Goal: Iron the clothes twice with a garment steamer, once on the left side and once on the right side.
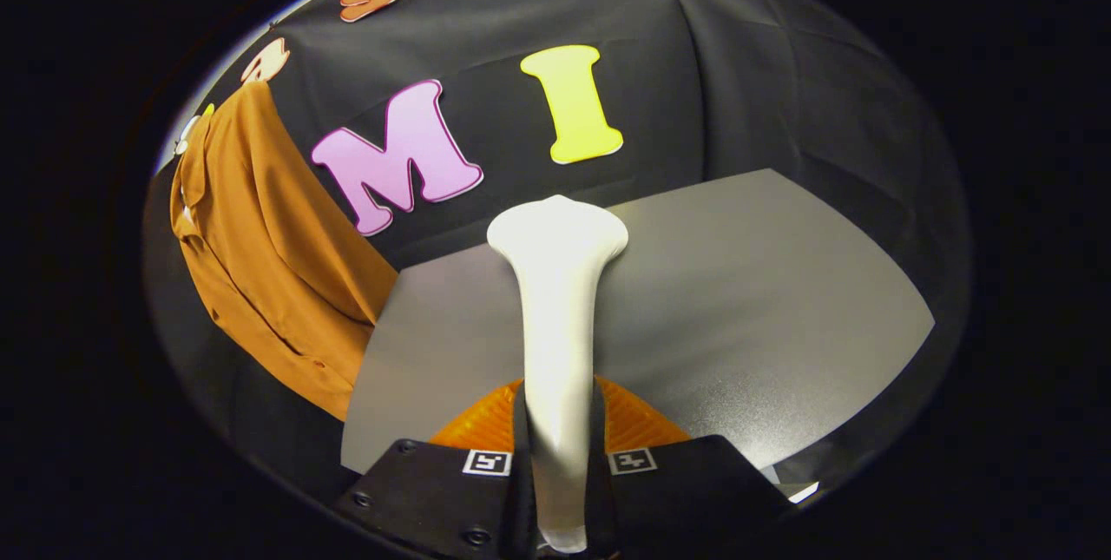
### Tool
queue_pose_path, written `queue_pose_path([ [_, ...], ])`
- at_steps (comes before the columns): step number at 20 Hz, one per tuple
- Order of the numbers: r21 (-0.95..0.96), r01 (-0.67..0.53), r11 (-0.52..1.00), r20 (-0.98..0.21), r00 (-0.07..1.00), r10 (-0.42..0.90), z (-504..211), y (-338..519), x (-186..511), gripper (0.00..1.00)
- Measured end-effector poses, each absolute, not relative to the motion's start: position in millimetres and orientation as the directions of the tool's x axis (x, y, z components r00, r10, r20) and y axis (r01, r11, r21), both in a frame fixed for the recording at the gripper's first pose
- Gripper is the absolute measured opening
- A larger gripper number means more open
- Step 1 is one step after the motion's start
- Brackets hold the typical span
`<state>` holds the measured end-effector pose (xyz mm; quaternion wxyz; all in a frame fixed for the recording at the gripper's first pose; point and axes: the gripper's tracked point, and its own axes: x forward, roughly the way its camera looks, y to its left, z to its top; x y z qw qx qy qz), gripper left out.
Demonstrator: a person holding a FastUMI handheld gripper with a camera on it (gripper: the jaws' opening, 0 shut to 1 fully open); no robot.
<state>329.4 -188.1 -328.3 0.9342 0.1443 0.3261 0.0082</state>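
My gripper [560, 464] is closed on the slim handle of the white, smooth plastic garment steamer [557, 282], both fingers pressing its sides low on the shaft, with the flared steam head pointing away from me over the grey matte desk [764, 299]. The steamer is therefore in hand and raised above the desk, its head ahead of the fingers and well clear of the garment. The garment, a rust-orange button-front shirt of thin woven fabric [260, 256], hangs against the booth wall at the far left, its lower hem reaching down past the left edge of the desk. My judgement on handling: the steamer is rigid and top-heavy, the broad head sitting well ahead of the grip, so it will tend to lever and twist about the fingers; its glossy shell looks slippery, and the ribbed pads are what hold it. The present grip, on the narrow waist of the handle, appears the right place. The shirt is soft, light and unanchored at the hem; I expect it to swing or bunch under pressure, so strokes should be light and run downward. Neither side looks pressed yet.
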Motion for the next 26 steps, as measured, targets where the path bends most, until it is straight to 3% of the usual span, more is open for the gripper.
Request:
queue_pose_path([
  [5, 0.227, 0.063, 0.972, -0.493, 0.868, 0.059, -274, -178, 303, 0.25],
  [14, 0.185, 0.005, 0.983, -0.281, 0.959, 0.048, -157, -84, 246, 0.25],
  [26, 0.124, -0.103, 0.987, -0.228, 0.965, 0.13, -148, 61, 245, 0.25],
])
